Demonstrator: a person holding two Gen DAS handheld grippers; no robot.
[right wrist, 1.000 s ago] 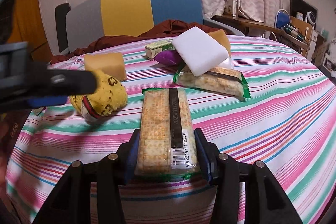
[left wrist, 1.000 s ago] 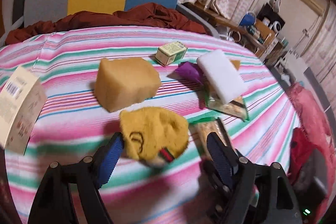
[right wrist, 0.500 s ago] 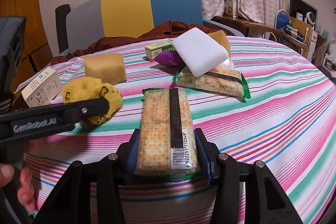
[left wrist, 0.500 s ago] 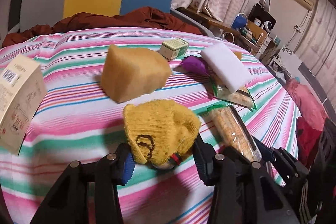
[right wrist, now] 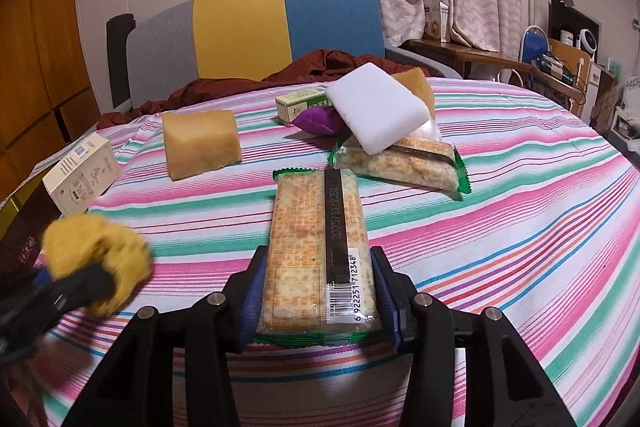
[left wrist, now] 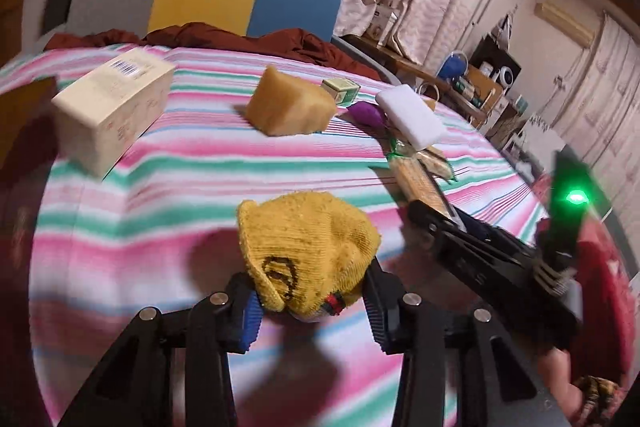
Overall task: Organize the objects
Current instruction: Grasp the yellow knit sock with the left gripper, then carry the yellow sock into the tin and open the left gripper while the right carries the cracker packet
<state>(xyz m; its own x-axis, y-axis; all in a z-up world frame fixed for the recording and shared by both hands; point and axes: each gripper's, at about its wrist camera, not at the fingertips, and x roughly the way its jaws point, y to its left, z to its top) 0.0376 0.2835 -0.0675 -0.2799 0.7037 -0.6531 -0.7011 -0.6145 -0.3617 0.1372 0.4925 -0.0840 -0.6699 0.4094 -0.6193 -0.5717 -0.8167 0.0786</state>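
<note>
So there's one yellow knit hat (left wrist: 308,251), bunched up, sitting between the blue pads of the left tool (left wrist: 314,311). The jaws are closing in on it and both pads already press into the knit. It sits low over the striped worktop (left wrist: 180,187), near the front edge.

The right tool (right wrist: 320,291) is clamped on one cracker pack (right wrist: 318,247), pads squeezing its long sides at the barcode end, the rest sticking out forward over the cloth. From the right wrist camera the hat shows up off to the left, blurry.

Count of the other stuff: a second cracker pack (right wrist: 400,163) lying flat further back, one white foam block (right wrist: 376,111) leaning on top of it, one purple pouch (right wrist: 318,119) tucked under the block's left side, one small green-and-white box (right wrist: 300,103) just behind that. Two tan sponges: a big sponge (right wrist: 200,143) to the left, and a second sponge (right wrist: 414,85) peeking out behind the white block. One cream carton (right wrist: 82,175) near the left edge.
</note>
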